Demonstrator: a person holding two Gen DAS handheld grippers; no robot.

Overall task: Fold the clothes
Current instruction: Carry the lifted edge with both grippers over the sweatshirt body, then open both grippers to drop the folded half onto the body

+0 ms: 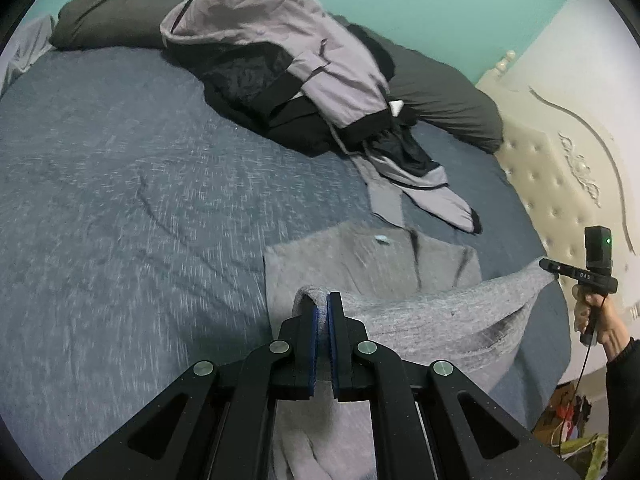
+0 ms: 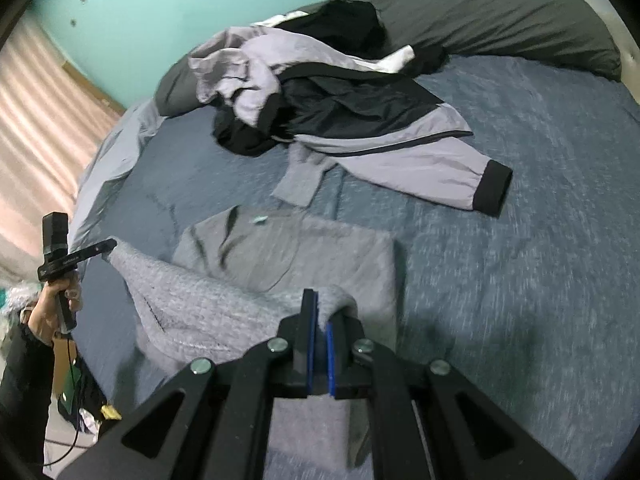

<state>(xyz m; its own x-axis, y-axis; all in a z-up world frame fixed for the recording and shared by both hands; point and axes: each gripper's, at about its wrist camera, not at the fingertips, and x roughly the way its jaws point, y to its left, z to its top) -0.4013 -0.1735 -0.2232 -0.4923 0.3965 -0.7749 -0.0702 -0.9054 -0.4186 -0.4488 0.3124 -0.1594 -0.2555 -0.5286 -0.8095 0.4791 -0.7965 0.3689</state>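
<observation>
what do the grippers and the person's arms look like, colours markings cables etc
Both grippers, left gripper and right gripper, are matte black with angular linkage arms, silver round pivot bolts and blue finger pads. Seen from the side, each has a boxy black module on top; one shows a green light. A thin black cable hangs from the handle. Sleeves are dark.

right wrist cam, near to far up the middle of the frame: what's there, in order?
right gripper shut on a fold of the grey sweater → sweater body flat on the blue bedspread → lilac-and-black jacket → dark grey pillows → teal wall.
</observation>
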